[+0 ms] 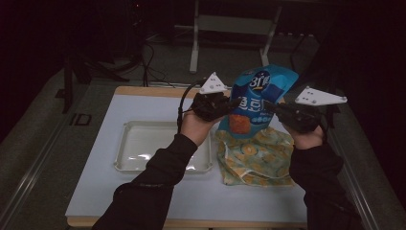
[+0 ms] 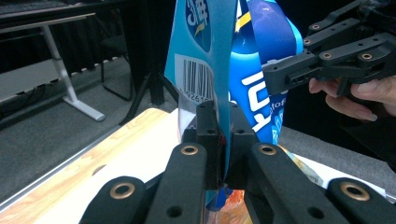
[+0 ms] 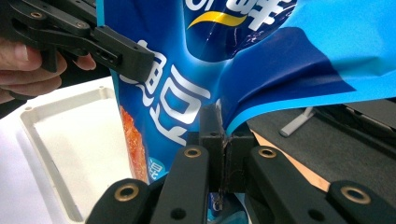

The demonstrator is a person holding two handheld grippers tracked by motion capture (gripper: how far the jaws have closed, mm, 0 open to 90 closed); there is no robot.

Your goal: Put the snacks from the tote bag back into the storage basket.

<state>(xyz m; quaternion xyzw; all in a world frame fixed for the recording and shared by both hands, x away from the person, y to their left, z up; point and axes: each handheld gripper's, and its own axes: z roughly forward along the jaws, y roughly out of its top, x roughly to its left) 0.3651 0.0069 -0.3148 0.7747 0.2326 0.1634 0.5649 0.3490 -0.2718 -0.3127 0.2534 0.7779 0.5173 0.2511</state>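
A blue snack bag (image 1: pixel 256 98) with white lettering and an orange picture hangs upright in the air between both grippers. My left gripper (image 1: pixel 230 104) is shut on the bag's left edge; in the left gripper view its jaws pinch the bag (image 2: pixel 212 56) by the barcode side. My right gripper (image 1: pixel 274 108) is shut on the bag's right edge, where the blue foil (image 3: pixel 261 60) creases above the closed jaws. The other gripper (image 2: pixel 317 65) shows at the upper right of the left gripper view, and the left one (image 3: pixel 98 44) at the upper left of the right gripper view.
A white tray (image 1: pixel 125 143) lies on the white tabletop (image 1: pixel 95 191) left of centre. A yellow and green patterned cloth bag (image 1: pixel 256 160) lies flat below the snack bag. A desk frame (image 1: pixel 196 43) and cables stand on the dark floor behind.
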